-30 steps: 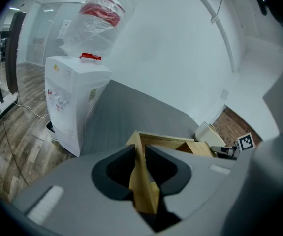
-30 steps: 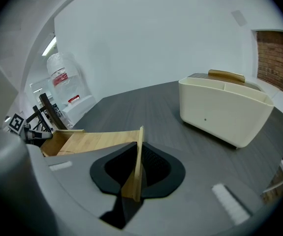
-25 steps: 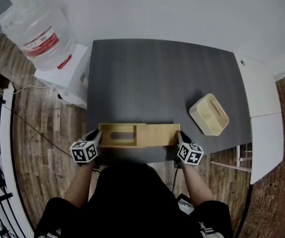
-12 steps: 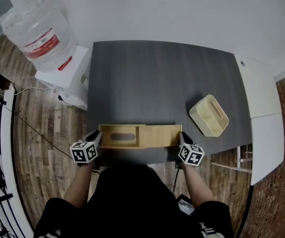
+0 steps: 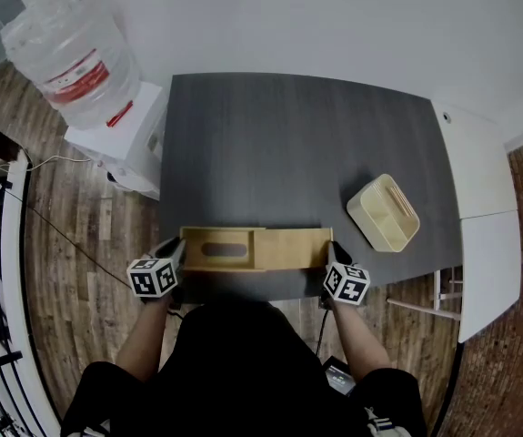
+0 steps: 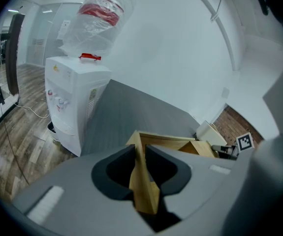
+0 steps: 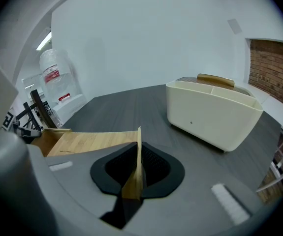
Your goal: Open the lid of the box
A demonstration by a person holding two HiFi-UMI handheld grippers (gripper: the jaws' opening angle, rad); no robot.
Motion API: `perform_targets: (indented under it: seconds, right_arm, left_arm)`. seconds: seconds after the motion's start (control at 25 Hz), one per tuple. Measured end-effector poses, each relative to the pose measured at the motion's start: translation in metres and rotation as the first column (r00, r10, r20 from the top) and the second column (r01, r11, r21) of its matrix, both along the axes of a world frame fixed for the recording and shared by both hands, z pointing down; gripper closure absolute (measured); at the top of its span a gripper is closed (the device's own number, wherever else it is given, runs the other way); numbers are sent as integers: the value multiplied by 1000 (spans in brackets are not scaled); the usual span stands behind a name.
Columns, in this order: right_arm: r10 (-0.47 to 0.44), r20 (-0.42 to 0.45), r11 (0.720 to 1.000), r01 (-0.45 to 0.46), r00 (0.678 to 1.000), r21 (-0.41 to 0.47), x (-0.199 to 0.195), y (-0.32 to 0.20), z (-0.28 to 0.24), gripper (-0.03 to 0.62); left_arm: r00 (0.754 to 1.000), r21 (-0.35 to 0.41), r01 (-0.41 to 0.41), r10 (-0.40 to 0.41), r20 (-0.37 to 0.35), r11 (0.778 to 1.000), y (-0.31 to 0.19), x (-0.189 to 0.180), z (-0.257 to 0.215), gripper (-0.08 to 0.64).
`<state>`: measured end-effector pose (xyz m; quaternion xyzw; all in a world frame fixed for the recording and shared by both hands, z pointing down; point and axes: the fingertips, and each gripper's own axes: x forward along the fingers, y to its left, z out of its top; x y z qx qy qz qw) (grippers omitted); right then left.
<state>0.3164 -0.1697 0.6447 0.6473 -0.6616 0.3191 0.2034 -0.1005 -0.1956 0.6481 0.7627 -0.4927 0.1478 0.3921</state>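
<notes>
While the left hand-held gripper (image 5: 176, 251) clamps the box (image 5: 216, 248) wall, the right hand-held gripper (image 5: 333, 253) pinches the partly slid lid (image 5: 293, 248).

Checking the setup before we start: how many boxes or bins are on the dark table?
2. The wooden box lies along the table's near edge. The cream divided bin sits toward the right edge. Nothing on the tabletop looks able to hide another.
</notes>
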Motion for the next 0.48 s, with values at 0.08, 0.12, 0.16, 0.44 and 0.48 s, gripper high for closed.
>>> perform_targets:
  seconds: [0.08, 0.12, 0.16, 0.44, 0.48]
  right_arm:
    - [-4, 0, 1000, 4, 1000, 3, 0, 1, 0, 563]
    - [-4, 1, 1000, 4, 1000, 4, 1, 1, 0, 563]
    - [-3, 4, 1000, 3, 1000, 3, 0, 1, 0, 563]
    - [-42, 5, 997, 42, 999, 69, -3, -6, -9, 490]
    - [-52, -2, 995, 52, 999, 89, -3, -7, -12, 473]
  left_arm:
    - [1000, 1, 6, -6, 4, 1000, 0, 0, 0, 495]
    - [1000, 1, 8, -8, 6, 1000, 0, 0, 0, 495]
    - [1000, 2, 11, -11, 9, 1000, 0, 0, 1, 495]
    - [998, 46, 22, -24, 54, 999, -4, -3, 2, 495]
    - [997, 62, 25, -29, 68, 998, -5, -4, 1, 492]
